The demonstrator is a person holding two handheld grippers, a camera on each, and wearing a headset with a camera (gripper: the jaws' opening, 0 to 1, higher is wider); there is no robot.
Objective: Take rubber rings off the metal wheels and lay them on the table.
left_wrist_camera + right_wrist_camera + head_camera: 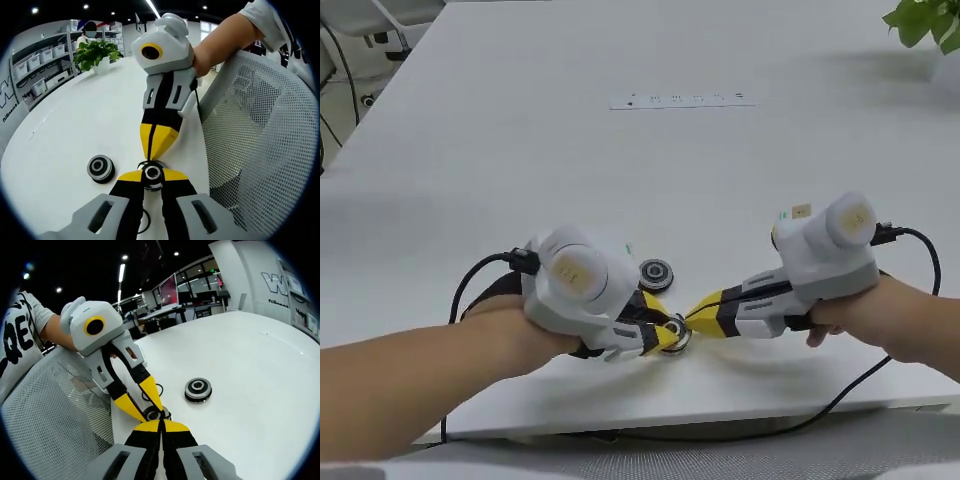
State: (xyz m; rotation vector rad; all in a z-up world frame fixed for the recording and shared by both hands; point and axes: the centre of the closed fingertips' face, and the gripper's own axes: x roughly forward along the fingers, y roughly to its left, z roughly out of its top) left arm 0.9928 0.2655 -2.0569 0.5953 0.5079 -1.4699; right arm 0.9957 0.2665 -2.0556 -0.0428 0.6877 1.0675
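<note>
My left gripper (668, 336) is shut on a small metal wheel (678, 338), held just above the white table (620, 160) near its front edge. In the left gripper view the yellow fingertips (131, 175) clamp the wheel (152, 173) from both sides. My right gripper (693, 314) comes in from the right, its jaws shut on the thin black rubber ring (143, 163) at the wheel's rim. The right gripper view has its own shut tips (161, 424) touching the wheel (151, 413). A second wheel (656, 273) with its ring on lies flat just beyond.
A thin black loop (158, 388) lies on the table behind the left gripper's jaws. A strip of paper (682, 99) lies far back, and a plant (925, 20) stands at the far right corner. A mesh chair (260, 150) stands at the near table edge.
</note>
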